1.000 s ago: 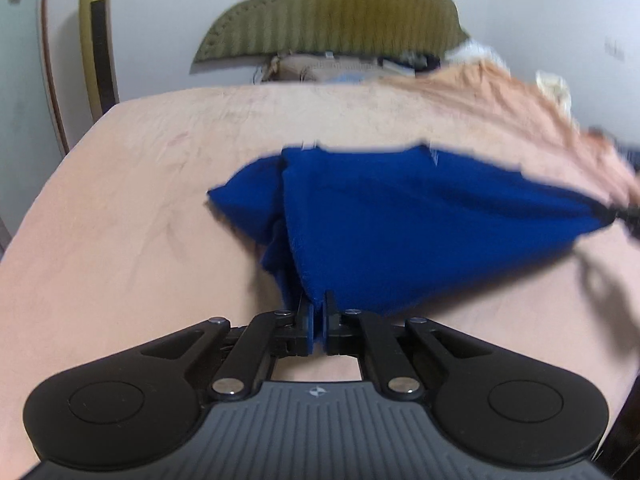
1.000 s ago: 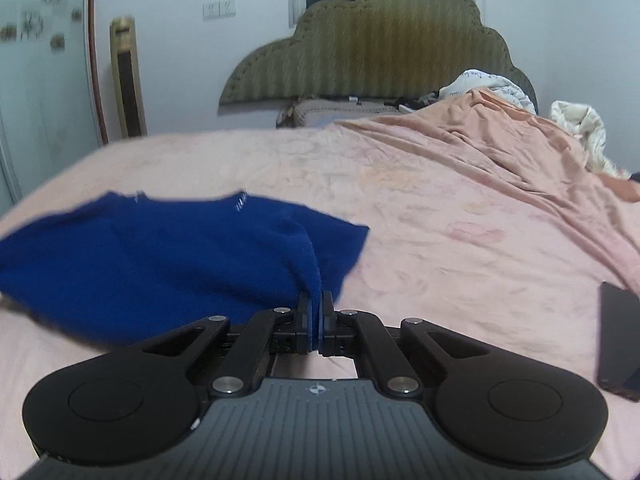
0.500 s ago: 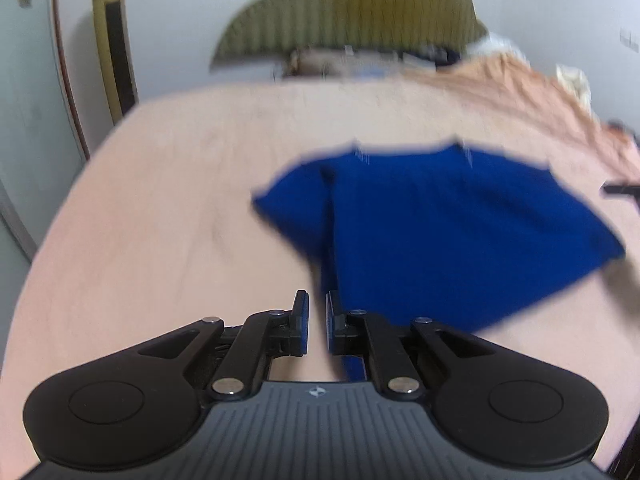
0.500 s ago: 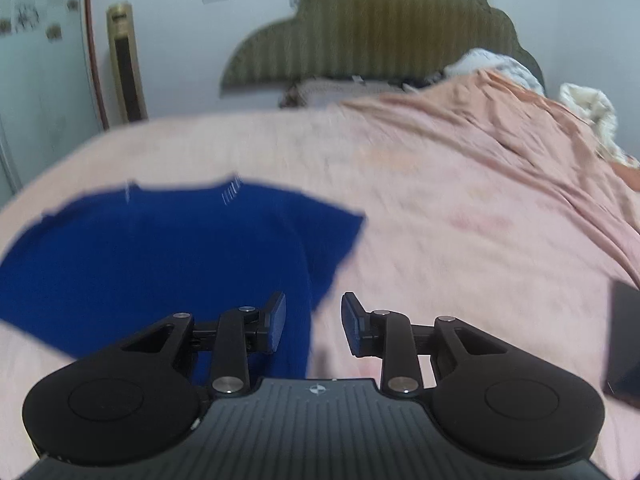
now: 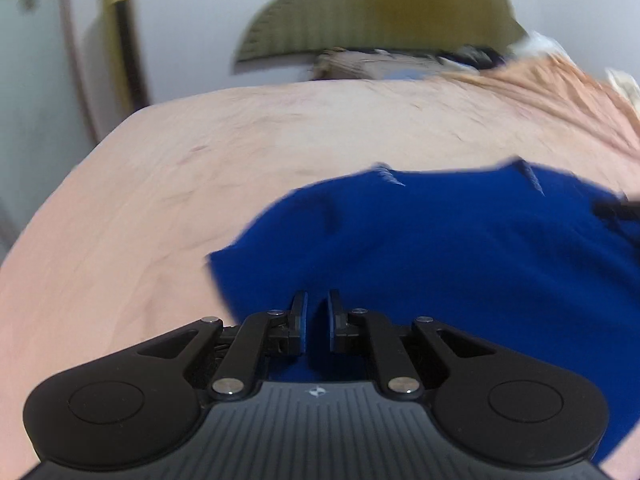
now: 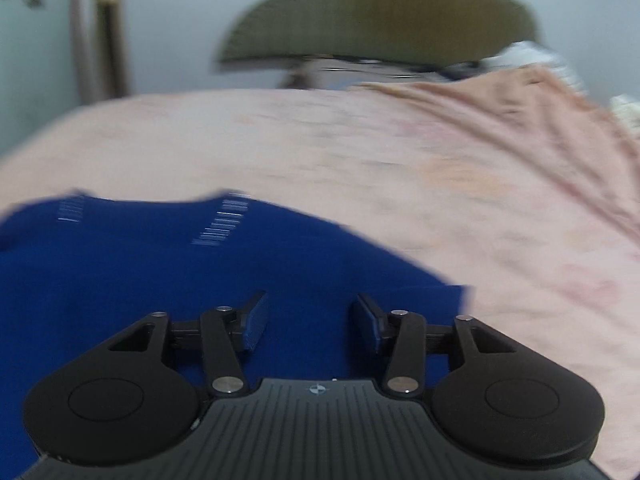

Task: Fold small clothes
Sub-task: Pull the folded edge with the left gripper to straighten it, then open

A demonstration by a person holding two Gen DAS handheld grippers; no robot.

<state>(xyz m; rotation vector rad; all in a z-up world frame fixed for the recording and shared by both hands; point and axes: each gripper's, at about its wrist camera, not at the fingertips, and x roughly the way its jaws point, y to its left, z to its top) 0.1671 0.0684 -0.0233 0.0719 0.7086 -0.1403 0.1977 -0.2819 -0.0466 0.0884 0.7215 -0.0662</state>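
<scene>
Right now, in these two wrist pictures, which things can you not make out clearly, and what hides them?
- Left wrist view: near hem of the blue garment, hidden behind the left claw.
- Left wrist view: a dark object, cut off by the right edge.
- Right wrist view: white markings near the neckline, smeared by motion blur.
- Both views: things below the headboard, blurred and far.

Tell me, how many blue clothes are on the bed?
1. A single dark blue knit garment lies spread on the peach-pink bedsheet, just ahead of both tools. It is the same garment in both views. More clothes could be hidden outside the pictures.
</scene>
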